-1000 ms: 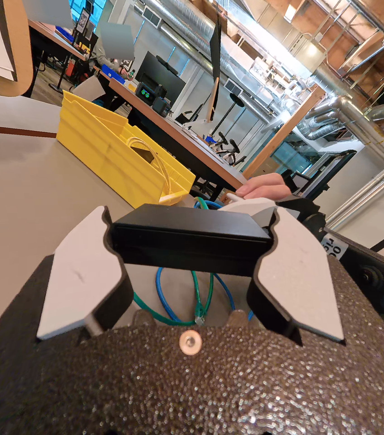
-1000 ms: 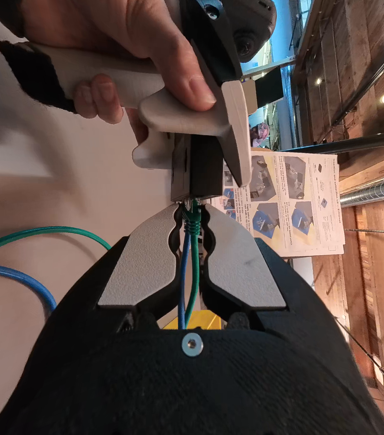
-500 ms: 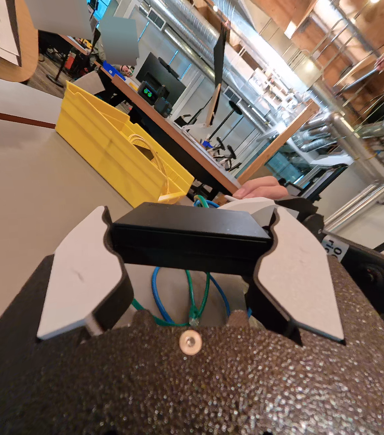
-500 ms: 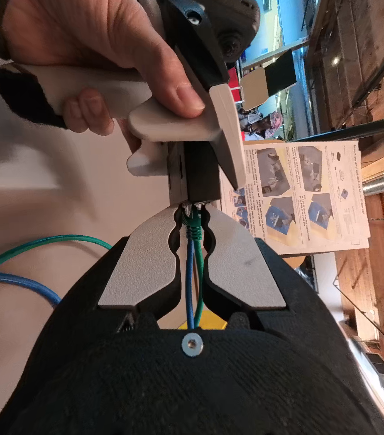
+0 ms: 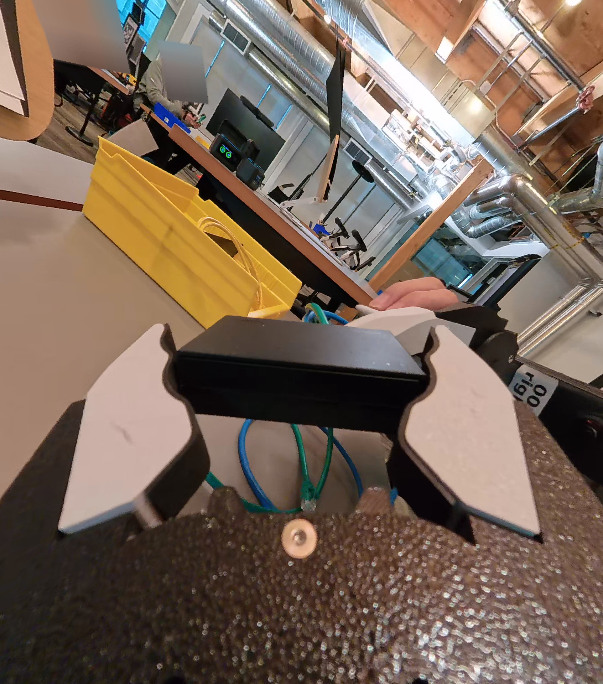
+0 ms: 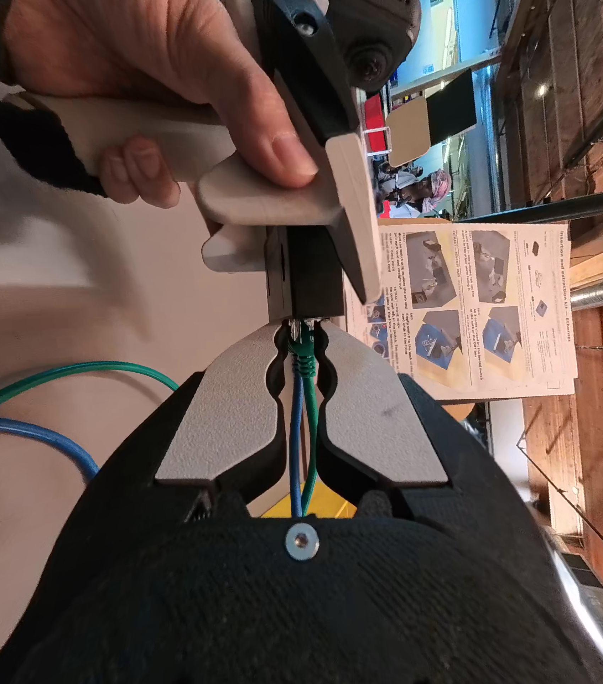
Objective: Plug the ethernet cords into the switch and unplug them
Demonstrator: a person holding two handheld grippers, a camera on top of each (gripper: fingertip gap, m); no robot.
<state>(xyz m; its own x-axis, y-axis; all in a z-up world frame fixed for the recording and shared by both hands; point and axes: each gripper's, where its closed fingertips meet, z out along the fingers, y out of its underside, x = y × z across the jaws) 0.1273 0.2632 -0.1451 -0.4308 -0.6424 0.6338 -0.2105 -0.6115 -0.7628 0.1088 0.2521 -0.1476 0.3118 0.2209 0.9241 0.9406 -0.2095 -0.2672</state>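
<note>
My left gripper point(image 5: 300, 346) is shut on the black switch point(image 5: 292, 355) and holds it by its two ends above the table. In the right wrist view the switch point(image 6: 314, 274) shows end-on between the left gripper's grey fingers point(image 6: 351, 222). My right gripper point(image 6: 301, 329) is shut on the green cord's plug point(image 6: 303, 351), whose tip is at the switch's port face; how deep it sits is hidden. A blue cord point(image 6: 294, 425) runs beside it to the same face. Under the switch hang loops of blue cord point(image 5: 251, 462) and a loose green plug point(image 5: 308, 496).
A yellow bin point(image 5: 166, 237) with a yellow cord point(image 5: 240, 255) stands on the beige table point(image 5: 33, 296) behind the switch. A printed instruction sheet point(image 6: 477, 307) hangs past it. A hand point(image 5: 414, 296) holds the right gripper; another hand point(image 6: 144, 55) holds the left.
Both grippers keep their holds. The right gripper's fingers have closed a little tighter around the green plug at the port face. The views have tilted slightly.
</note>
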